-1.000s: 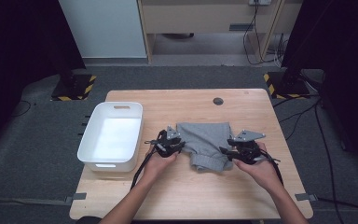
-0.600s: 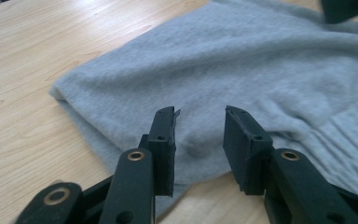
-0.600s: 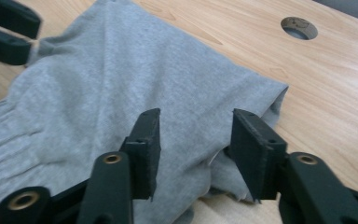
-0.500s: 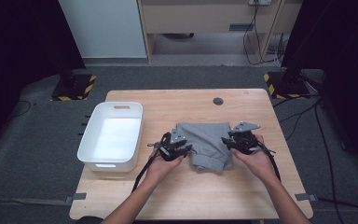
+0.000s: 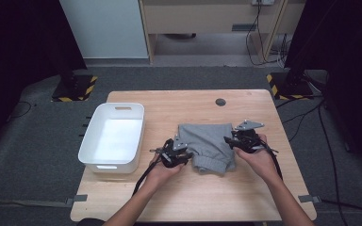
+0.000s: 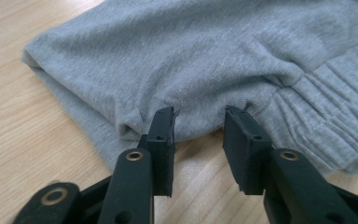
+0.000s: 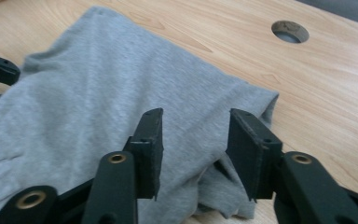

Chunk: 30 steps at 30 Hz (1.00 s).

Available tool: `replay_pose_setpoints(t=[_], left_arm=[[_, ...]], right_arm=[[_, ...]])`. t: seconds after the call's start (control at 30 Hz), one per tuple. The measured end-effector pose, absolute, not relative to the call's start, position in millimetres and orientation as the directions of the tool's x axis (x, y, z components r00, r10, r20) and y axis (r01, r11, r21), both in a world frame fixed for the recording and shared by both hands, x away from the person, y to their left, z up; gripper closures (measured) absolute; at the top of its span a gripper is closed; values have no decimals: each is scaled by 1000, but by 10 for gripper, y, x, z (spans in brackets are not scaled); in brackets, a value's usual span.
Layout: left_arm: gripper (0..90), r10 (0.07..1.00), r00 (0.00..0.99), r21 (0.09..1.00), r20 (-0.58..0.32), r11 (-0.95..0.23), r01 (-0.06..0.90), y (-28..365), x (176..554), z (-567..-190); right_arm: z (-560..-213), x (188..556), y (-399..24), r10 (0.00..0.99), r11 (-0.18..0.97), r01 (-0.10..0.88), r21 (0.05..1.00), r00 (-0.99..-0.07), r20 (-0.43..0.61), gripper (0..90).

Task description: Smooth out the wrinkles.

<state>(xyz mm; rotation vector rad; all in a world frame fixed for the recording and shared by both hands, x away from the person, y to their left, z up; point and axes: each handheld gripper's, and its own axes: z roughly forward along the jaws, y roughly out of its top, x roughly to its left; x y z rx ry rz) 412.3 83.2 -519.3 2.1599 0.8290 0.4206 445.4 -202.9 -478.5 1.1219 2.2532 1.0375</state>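
On the table's (image 5: 136,197) middle, a folded grey garment (image 5: 207,143) is lying beside the white bin (image 5: 90,149) — not yet binned. Left gripper (image 6: 199,122) and right gripper (image 7: 193,130) are flanking it — jaws just opening, parted, gripping nothing

Matt grey knit garment (image 5: 208,143), wooden table (image 5: 264,117)

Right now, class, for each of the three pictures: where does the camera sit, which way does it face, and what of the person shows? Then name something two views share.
High view: fixed above the person's side, facing forward and down on the wooden table; shows both forearms, the left gripper, the right gripper and the white bin.
Left gripper view: rides the left gripper, looking along its parted jaws at the grey garment.
Right gripper view: rides the right gripper, facing across the garment toward the table's round hole.
Shared: garment, hole and tabletop.
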Motion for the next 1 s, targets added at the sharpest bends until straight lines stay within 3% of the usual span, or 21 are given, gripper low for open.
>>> replay_pose_setpoints(t=[0.17, 0.5, 0.77, 1.0], left_arm=[[586, 667, 744, 764, 41, -501, 407, 798, 4135, -5248], [568, 657, 751, 770, 57, -508, 386, 780, 4111, -5253], [573, 662, 747, 774, 56, -502, 387, 761, 4142, -5303], [741, 668, 741, 765, 68, -512, 392, 745, 4169, -5340]], right_arm=[[-4825, 4565, -2020, 820, 389, 519, 761, -571, -30, 489], [-4941, 4700, -2026, 849, 359, 582, 730, -529, 4, 473], [-4979, 4667, -1985, 812, 392, 584, 710, -583, 31, 714], [-5012, 4658, -1942, 799, 427, 577, 696, -602, 8, 871]])
